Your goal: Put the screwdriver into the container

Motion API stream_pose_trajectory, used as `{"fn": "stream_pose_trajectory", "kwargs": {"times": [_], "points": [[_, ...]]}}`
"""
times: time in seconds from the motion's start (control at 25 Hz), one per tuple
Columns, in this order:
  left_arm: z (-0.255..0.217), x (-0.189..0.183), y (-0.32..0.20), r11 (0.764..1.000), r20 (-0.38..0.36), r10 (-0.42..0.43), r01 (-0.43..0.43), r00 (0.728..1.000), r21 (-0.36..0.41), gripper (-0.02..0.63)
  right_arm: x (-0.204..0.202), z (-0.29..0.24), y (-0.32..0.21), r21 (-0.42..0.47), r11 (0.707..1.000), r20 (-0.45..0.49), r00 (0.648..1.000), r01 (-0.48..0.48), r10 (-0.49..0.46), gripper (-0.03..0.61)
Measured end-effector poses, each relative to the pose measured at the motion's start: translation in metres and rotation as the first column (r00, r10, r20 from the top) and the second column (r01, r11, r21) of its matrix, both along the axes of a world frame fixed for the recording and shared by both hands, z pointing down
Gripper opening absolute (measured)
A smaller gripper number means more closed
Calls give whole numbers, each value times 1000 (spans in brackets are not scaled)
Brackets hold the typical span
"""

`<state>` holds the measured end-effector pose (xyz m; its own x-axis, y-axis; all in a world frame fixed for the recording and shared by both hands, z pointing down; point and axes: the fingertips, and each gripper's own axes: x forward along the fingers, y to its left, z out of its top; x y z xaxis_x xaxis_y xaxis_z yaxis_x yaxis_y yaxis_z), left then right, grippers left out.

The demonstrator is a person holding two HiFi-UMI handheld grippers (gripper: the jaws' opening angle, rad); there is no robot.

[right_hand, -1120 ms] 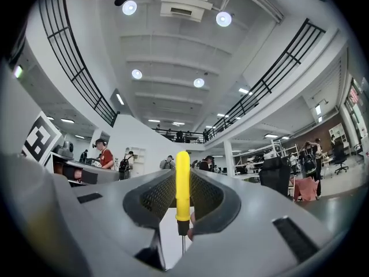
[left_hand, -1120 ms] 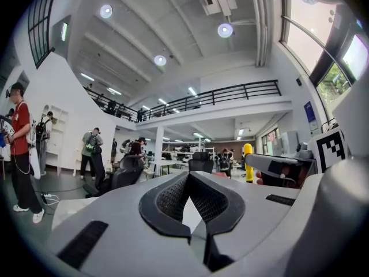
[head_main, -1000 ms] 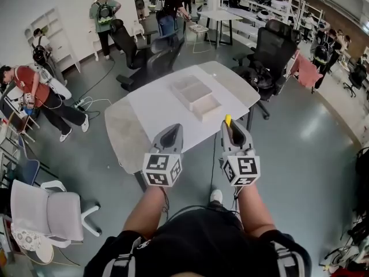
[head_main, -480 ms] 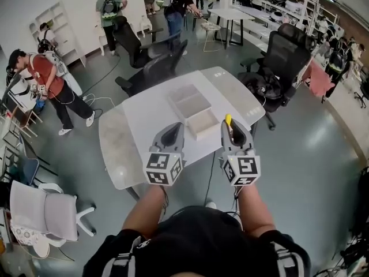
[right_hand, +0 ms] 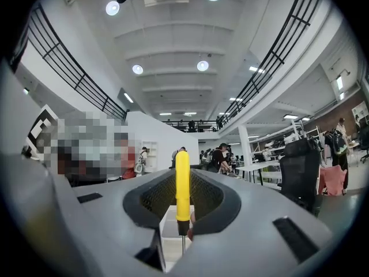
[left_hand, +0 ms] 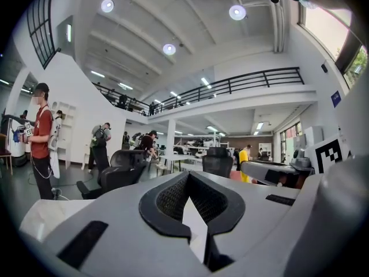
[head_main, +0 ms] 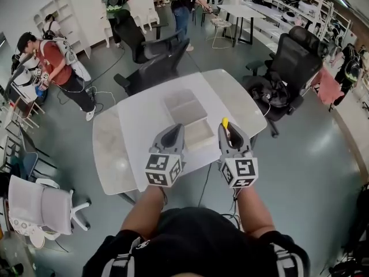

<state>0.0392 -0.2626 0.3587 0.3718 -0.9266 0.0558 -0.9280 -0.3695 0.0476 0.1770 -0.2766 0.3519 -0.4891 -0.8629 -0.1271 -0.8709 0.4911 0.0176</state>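
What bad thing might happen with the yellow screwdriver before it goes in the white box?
1. The right gripper pinches the screwdriver only low down, with the long yellow handle sticking up, so it might tip or slip out.
2. It looks short of the container, near the table's front edge. If it dropped now, it would probably miss the container and might hit the floor.

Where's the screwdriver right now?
The screwdriver stands upright, clamped in the right gripper, over the table just right of the container in the head view.
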Motion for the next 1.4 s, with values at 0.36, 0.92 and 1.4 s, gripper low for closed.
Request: {"fn": "stream_pose_trajectory", "kwargs": {"times": [0.36, 0.92, 1.4], "points": [[24, -8, -36, 999, -19, -39, 38, 999, -38, 12, -14, 23, -47, -43, 998, -4, 999, 46, -46, 69], [34, -68, -104, 999, -43, 29, -30, 999, -33, 12, -75, 68, -105, -130, 991, -43, 999, -26, 20, 69], [62, -86, -141, 990, -54, 90, -95, 994, -99, 12, -82, 138, -143, -332, 936, 25, 991, -118, 134, 69]]}}
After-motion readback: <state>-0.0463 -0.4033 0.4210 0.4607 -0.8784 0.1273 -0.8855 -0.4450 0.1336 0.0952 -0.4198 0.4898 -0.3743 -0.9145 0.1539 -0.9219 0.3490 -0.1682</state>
